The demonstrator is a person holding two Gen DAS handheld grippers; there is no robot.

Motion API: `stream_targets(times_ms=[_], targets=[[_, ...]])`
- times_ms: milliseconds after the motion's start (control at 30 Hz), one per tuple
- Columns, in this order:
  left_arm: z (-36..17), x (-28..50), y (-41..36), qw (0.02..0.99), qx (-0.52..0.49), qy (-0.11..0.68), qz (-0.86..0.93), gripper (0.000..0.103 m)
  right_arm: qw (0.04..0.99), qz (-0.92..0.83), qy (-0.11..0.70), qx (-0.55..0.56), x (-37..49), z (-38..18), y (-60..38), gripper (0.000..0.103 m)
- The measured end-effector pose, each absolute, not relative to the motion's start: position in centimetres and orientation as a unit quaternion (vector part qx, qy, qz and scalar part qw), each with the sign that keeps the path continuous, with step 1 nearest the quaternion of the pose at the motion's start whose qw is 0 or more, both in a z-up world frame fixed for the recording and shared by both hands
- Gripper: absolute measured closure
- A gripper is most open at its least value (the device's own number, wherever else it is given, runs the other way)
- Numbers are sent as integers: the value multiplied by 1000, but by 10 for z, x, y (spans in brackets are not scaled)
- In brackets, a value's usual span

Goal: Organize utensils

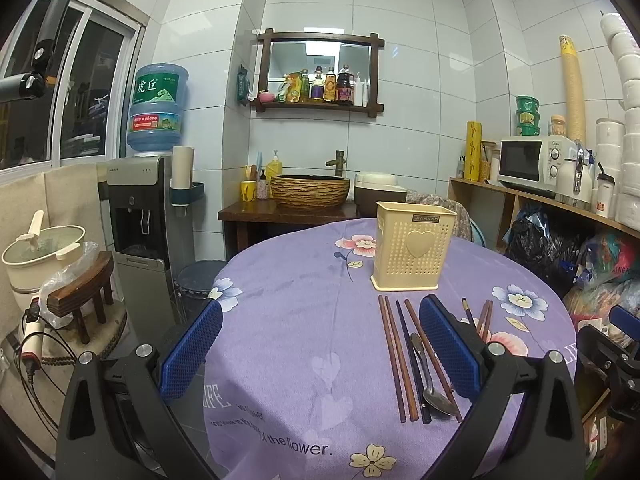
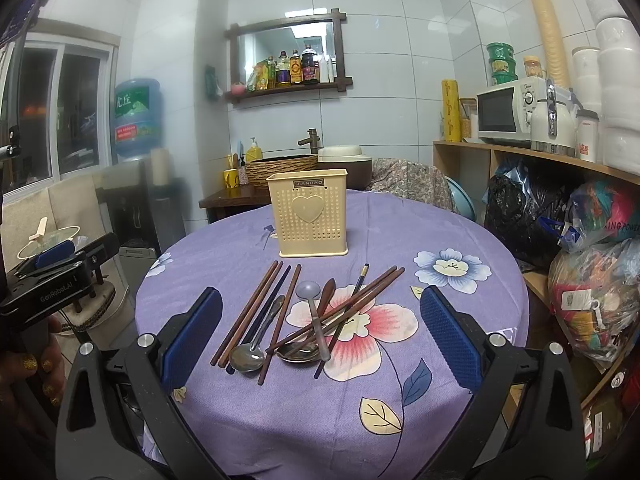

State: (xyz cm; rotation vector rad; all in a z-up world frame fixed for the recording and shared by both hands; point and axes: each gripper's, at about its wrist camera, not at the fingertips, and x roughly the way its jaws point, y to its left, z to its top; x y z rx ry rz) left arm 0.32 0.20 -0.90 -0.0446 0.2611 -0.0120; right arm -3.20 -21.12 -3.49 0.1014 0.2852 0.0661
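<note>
Cream perforated utensil holder, heart on its front, upright at far centre of the round table with purple floral cloth; contents not visible. Near of it, loose on the cloth: brown chopsticks, metal spoon, grey ladle-spoon, wooden spoon, partly crossed in a pile. Left gripper: jaws fully apart, nothing held, above the table's left part. Right gripper: jaws fully apart, nothing held, utensils lying between its blue pads.
</note>
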Motion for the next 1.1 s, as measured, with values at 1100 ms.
stream_targets(times_ms=[1100], targets=[[-12,3,3,991,-21,134,-7,5,987,34,147,51,-30,-32,-207,5]])
